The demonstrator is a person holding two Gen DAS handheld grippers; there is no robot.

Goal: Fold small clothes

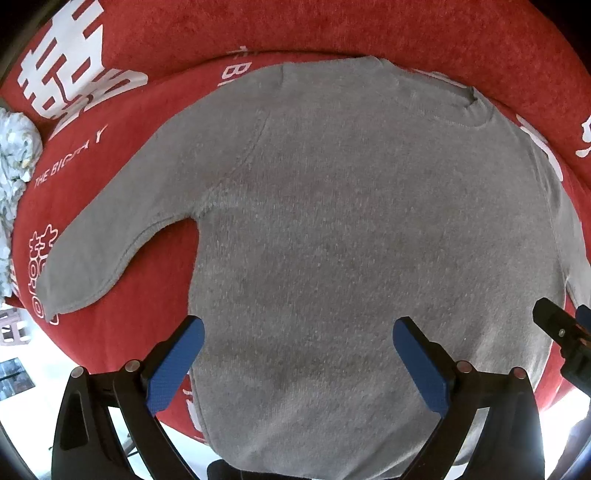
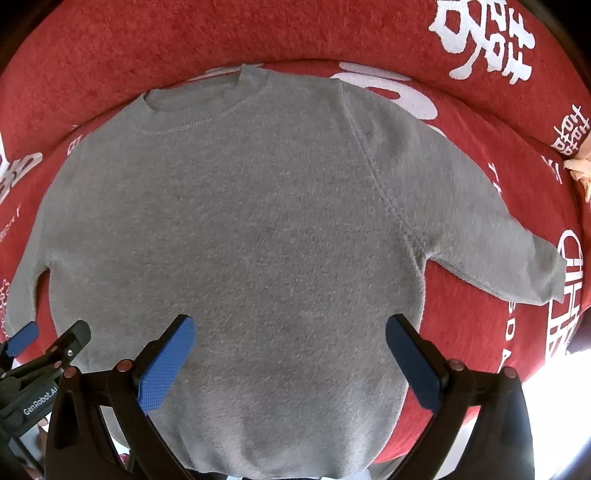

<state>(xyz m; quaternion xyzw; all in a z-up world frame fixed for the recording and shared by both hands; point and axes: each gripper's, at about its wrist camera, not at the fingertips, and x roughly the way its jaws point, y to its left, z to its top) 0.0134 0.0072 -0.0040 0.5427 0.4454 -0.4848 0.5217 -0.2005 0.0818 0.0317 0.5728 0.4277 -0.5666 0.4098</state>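
A grey sweater (image 1: 332, 229) lies flat, sleeves spread, on a red cover (image 1: 258, 29) with white lettering, collar toward its far edge. The left gripper (image 1: 298, 349) and right gripper (image 2: 290, 345) hover over its hem, fingers spread wide, gripping nothing.

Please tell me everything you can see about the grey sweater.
The grey sweater is a small knitted-looking pullover with a ribbed round collar and long sleeves. It lies flat and unfolded, spread on a red cover with white print, collar away from the cameras, hem nearest them. One sleeve angles out on the left, the other sleeve on the right. The left hand-held gripper and right hand-held gripper are open above its lower body; contact cannot be judged.
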